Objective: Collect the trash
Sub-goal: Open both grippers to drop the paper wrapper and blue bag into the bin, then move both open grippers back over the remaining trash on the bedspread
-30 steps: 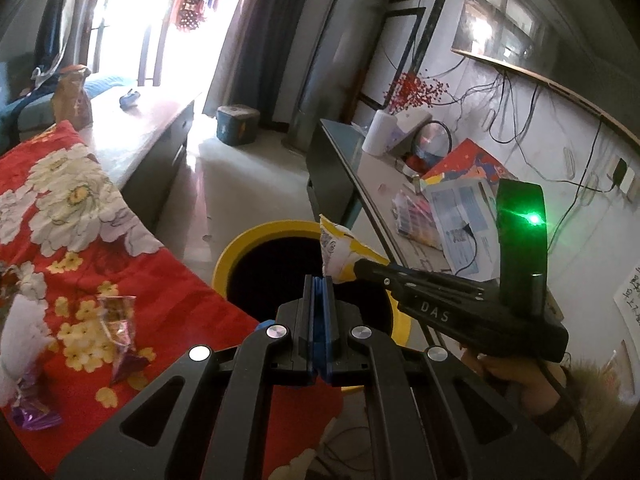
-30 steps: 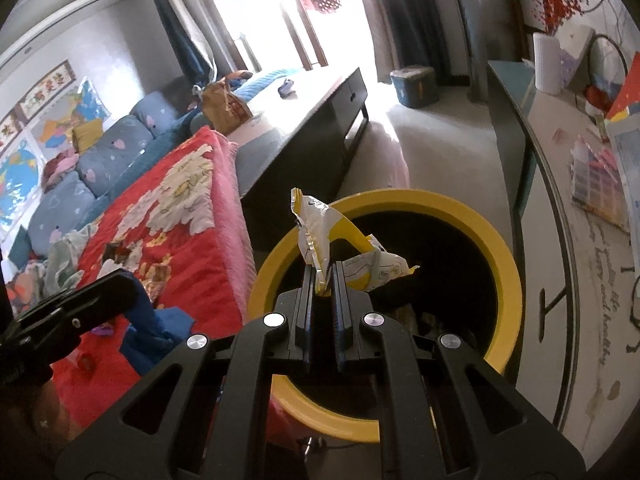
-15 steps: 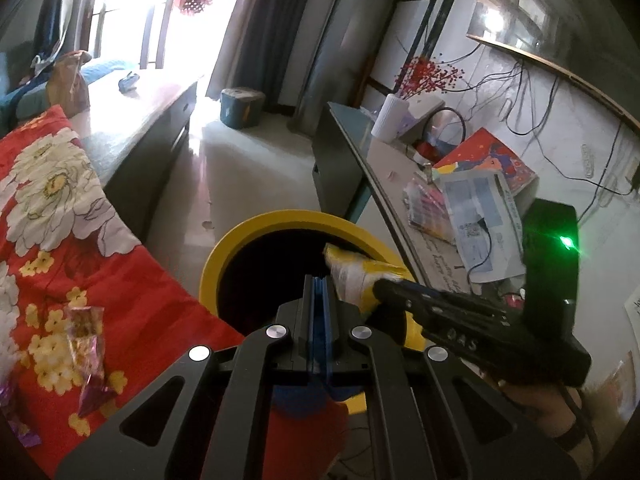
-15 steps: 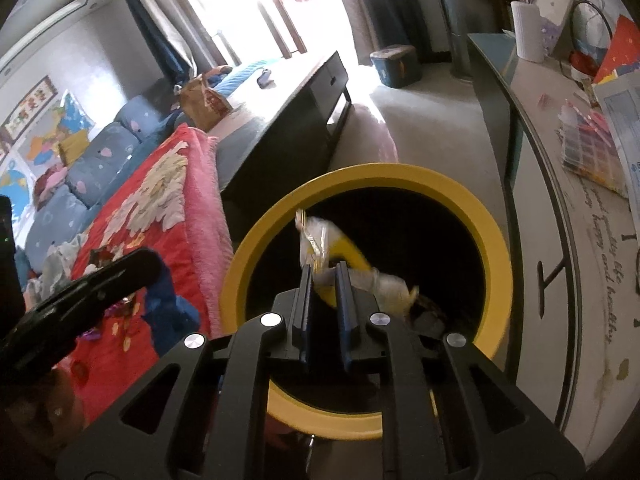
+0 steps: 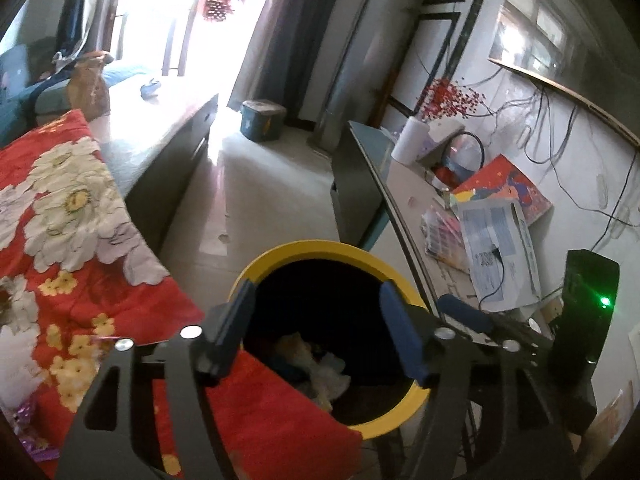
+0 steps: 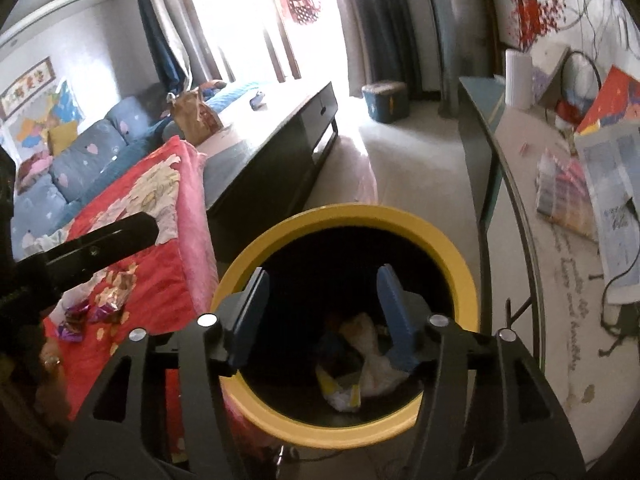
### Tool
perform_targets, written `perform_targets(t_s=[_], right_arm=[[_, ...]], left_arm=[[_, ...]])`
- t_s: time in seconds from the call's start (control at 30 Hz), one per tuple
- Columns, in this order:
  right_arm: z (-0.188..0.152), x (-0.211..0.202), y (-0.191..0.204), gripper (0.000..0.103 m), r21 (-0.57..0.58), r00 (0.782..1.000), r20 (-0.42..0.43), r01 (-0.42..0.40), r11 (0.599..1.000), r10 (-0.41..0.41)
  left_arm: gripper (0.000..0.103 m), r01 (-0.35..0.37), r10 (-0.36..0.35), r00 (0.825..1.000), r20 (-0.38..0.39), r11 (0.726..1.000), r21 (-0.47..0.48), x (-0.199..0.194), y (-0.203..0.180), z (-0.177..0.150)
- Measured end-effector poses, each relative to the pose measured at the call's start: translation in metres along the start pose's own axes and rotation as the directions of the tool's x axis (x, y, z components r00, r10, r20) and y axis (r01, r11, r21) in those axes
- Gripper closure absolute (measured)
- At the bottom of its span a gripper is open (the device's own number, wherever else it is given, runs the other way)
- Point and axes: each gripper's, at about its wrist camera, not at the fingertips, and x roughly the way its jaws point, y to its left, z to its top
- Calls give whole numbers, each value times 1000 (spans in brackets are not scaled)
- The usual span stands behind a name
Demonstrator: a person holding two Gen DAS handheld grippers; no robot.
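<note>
Hovering over the yellow-rimmed bin (image 6: 460,264): my left gripper (image 5: 316,320) and right gripper (image 6: 322,312), jaws opening, nothing between them; crumpled wrappers (image 6: 360,364) lie at its bottom. Risk: leftover candy wrappers (image 6: 100,304) on the red blanket's (image 6: 160,264) near edge could slide floorward if I snag the cloth reaching back.

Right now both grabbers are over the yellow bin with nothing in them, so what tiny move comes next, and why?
Probably swing the left gripper back toward the candy wrappers on the red blanket. Both sets of jaws are opening with nothing between them, the dropped trash already lies inside the yellow bin, and those wrappers sit on the left side.
</note>
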Motion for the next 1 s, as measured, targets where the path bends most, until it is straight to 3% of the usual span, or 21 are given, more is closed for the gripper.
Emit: perform_targets(t_s=[0.23,0.6,1.0], right_arm=[[5,-14,17,38,-66,999,54,13,998,-9],[6,-34,55,31,-166,995,99,-3,986,20],[4,-51,90,30,-258,991,121,-27,966,60]], left_arm=[[21,-48,48,998,41,999,-4,-29,10,-5],[16,-104,108,991,82,993,-46,-70,33,-11],[12,-144,154,980,124,986,-85,-103,56,-14]])
